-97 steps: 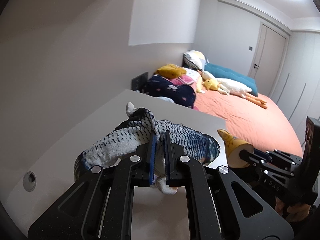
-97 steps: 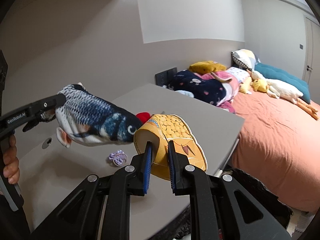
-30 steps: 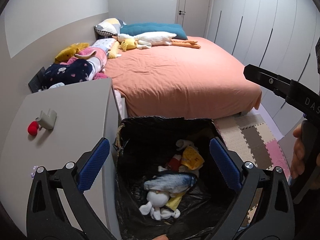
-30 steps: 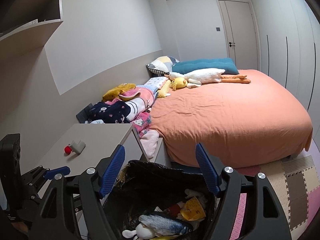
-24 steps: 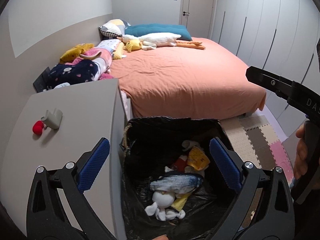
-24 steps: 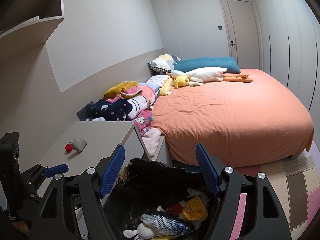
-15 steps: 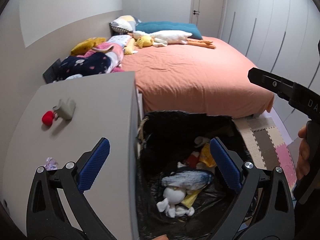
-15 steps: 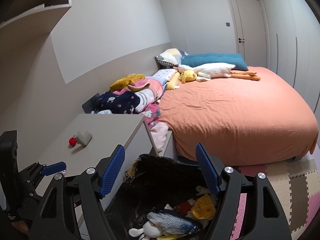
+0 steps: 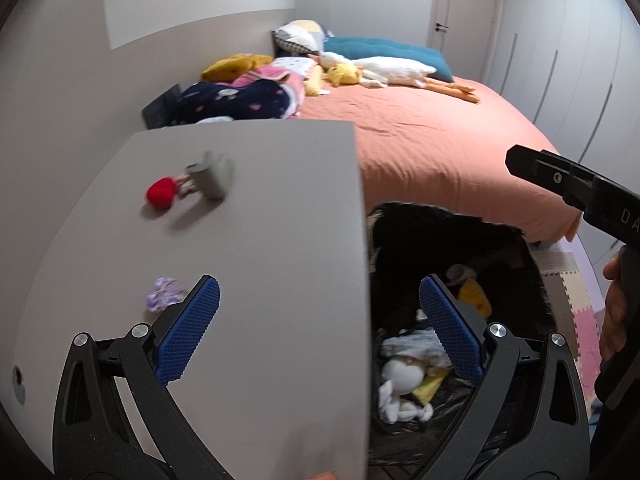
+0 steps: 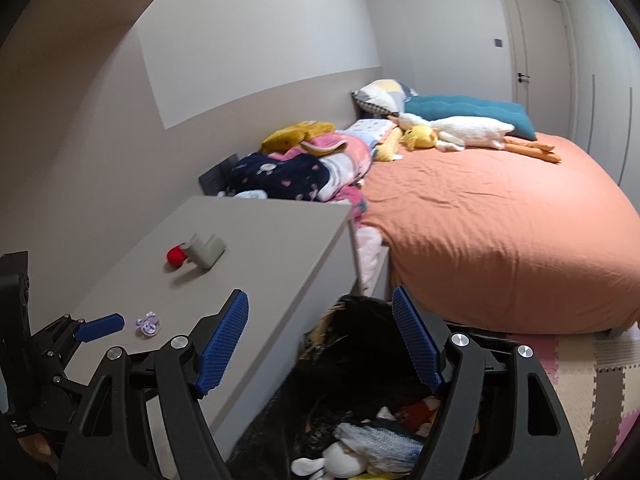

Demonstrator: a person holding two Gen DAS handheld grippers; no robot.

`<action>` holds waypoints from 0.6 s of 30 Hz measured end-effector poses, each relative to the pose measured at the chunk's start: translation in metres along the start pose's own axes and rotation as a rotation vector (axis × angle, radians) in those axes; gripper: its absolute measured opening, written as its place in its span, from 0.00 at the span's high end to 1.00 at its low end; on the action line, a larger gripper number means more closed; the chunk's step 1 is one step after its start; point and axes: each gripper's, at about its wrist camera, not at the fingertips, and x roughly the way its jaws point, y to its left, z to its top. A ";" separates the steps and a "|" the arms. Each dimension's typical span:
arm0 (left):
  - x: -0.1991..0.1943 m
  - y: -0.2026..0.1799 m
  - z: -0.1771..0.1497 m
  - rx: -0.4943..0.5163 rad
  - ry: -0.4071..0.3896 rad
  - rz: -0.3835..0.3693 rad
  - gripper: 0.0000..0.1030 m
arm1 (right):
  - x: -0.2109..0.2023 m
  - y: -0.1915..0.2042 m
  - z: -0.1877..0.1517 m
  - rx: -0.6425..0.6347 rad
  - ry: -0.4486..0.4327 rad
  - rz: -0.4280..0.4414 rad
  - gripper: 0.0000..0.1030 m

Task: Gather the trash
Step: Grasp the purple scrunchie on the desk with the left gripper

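Both the left gripper [image 9: 318, 316] and right gripper [image 10: 320, 336] hang spread wide, empty. Lower left, the small lilac crumpled scrap [image 9: 165, 298] lies on the grey desk top [image 9: 280, 240]; approach it low, pads straddling it, before pinching.

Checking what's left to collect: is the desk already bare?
No, a red ball with a grey piece and a small purple item lie on the desk.

Grey table [image 9: 260, 240], red ball [image 9: 161, 193], grey piece [image 9: 210, 178], purple scrap [image 9: 165, 299]

A home bedroom, seemingly a child's: orange bed [image 10: 500, 232], plush toys [image 10: 452, 132], wardrobe doors [image 9: 568, 52].
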 end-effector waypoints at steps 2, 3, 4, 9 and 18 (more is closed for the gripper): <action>0.001 0.012 -0.003 -0.017 0.003 0.023 0.06 | 0.008 0.009 0.000 -0.007 0.012 0.011 0.27; 0.002 0.017 -0.004 -0.024 0.004 0.031 0.06 | 0.011 0.012 0.000 -0.010 0.016 0.015 0.27; 0.002 0.021 -0.005 -0.029 0.006 0.038 0.06 | 0.015 0.017 0.001 -0.014 0.021 0.020 0.27; 0.007 0.046 -0.011 -0.069 0.001 0.069 0.06 | 0.033 0.035 0.001 -0.034 0.044 0.037 0.27; 0.044 0.090 -0.021 -0.150 0.086 0.090 0.43 | 0.067 0.060 0.000 -0.065 0.093 0.063 0.27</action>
